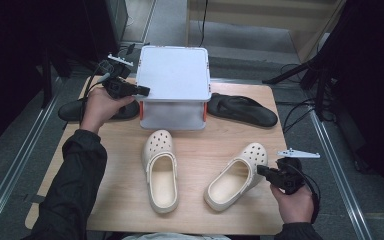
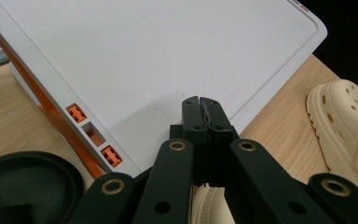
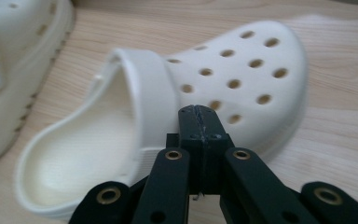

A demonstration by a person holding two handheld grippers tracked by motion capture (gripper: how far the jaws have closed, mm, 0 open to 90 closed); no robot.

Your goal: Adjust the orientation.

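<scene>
A light wooden counter (image 1: 215, 150) stands on grey floor (image 1: 10, 165) crossed by metal rails (image 1: 337, 165); dark stands, possibly tripods (image 1: 320, 75), flank it, pale wooden furniture (image 1: 265, 15) behind

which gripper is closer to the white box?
Left. The left gripper, jaws shut, sits at the left edge of the white box, over its lid. The right gripper, also shut, is at the near right of the table beside the right clog.
</scene>
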